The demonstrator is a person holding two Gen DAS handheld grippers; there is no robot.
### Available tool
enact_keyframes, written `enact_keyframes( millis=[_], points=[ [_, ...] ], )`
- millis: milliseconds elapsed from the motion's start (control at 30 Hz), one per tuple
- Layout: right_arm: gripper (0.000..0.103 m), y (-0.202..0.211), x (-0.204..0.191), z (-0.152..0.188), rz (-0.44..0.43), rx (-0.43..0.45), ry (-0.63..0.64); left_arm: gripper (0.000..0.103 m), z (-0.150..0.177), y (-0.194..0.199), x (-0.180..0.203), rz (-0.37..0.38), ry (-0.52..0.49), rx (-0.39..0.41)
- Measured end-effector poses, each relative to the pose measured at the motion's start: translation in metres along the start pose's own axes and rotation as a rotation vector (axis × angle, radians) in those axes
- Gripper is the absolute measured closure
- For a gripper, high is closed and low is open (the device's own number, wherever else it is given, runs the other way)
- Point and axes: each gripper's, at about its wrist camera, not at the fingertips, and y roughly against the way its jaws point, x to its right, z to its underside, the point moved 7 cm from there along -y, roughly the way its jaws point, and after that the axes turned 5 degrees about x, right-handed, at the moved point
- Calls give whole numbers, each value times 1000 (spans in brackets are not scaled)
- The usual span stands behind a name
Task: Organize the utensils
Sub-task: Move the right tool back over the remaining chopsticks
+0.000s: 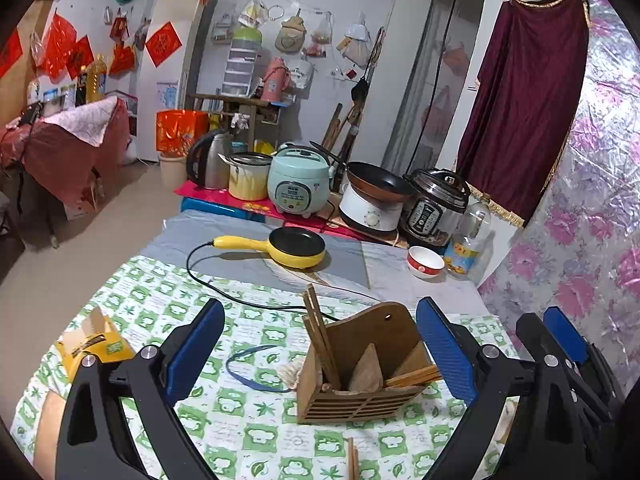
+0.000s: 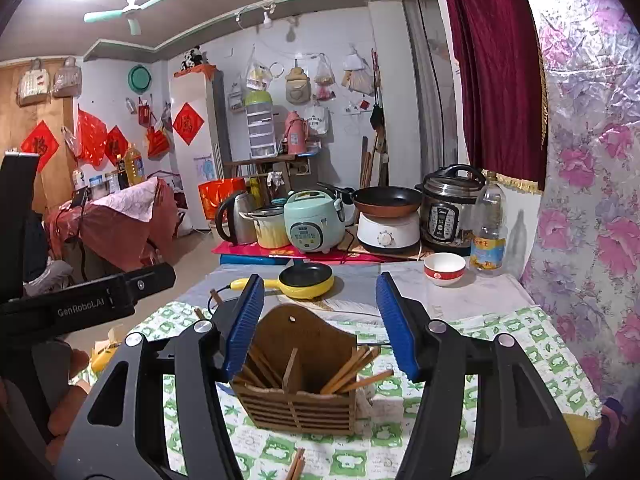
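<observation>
Chopsticks (image 2: 298,465) are what the coming move turns on: a loose pair lies on the green-patterned tablecloth (image 2: 516,344) at the near edge of both wrist views, closer to the cameras than the wooden utensil holder (image 2: 296,400), with its long axis running roughly away from the grippers toward that holder. The right gripper (image 2: 320,328) is released, its blue pads standing apart on either side of the holder's tall back panel without touching it. The left gripper (image 1: 320,356) is released too, its pads spread wider still around the holder, nothing between them being pressed. Outward from the jaws, the holder stands upright with chopsticks already leaning in its left and right compartments; what fills the middle one I cannot tell. In both views the loose pair sits low and just right of centre, below and behind the fingertips, so either hand would probably have to draw back and tip down to reach it. Neither hand looks clearly nearer
</observation>
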Motion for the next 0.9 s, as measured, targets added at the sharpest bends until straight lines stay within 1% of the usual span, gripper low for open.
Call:
enact_keyframes(
  millis=[167,267,367,400,433,467,500,533,567,600,633,667,733,800,900],
  points=[
    [43,16,0,2,-4,-4,-5,8,7,14,1,-33,-19,14],
    [37,26,0,6,7,2,8,8,16,19,0,-42,-27,15],
    [31,36,2,15,24,2,35,6,43,21,-10,-60,-50,28],
    [25,41,4,22,31,4,44,6,55,19,-14,-71,-55,18],
    [18,49,11,35,41,22,35,6,71,14,-17,-63,-69,-12],
    [17,54,19,51,49,27,25,6,83,9,-20,-48,-74,-34],
    [17,55,22,64,55,12,31,6,101,3,-24,-46,-78,-75],
    [17,55,27,81,69,-9,50,6,111,-2,-26,-48,-83,-101],
    [17,54,34,96,104,-36,74,6,123,-7,-29,-50,-94,-133],
    [17,53,39,109,129,-64,90,6,134,-11,-31,-57,-107,-159],
    [17,52,42,119,134,-94,100,6,146,-13,-34,-74,-132,-182],
    [17,52,44,131,124,-129,106,6,159,-14,-37,-98,-162,-201],
    [17,52,48,145,112,-179,104,6,176,-13,-41,-112,-204,-230],
    [17,52,47,159,83,-227,102,6,197,-10,-44,-114,-254,-273],
    [16,55,48,174,84,-275,112,6,224,-5,-46,-112,-320,-317]
  ],
)
